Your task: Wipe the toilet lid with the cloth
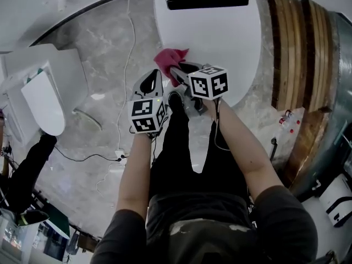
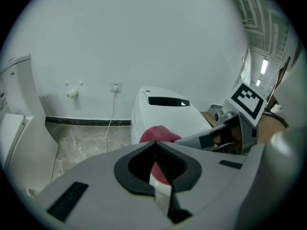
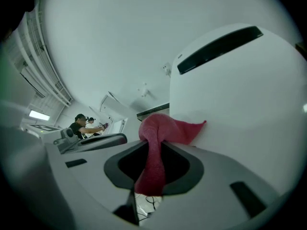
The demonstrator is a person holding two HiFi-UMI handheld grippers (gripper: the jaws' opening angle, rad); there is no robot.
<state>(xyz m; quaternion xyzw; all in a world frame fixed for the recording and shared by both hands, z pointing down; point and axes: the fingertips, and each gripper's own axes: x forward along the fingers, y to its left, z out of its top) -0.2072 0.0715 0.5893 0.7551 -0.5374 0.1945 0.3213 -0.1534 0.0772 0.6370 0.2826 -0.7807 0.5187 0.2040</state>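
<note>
Right gripper [image 3: 153, 145]: jaws clamped on a crumpled red cloth [image 3: 168, 128], which lies against the near left edge of the closed, glossy white toilet lid [image 1: 220, 43]. Left gripper [image 2: 154, 145]: jaws closed on nothing, held just left of the cloth over the grey marble floor [image 1: 99, 54].

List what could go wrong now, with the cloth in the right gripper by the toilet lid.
1. The cloth is bunched in the right gripper. Only a small wad seems to meet the toilet lid, so the gripper itself may scrape it.
2. The shut, empty left gripper sits close beside; they could collide.
</note>
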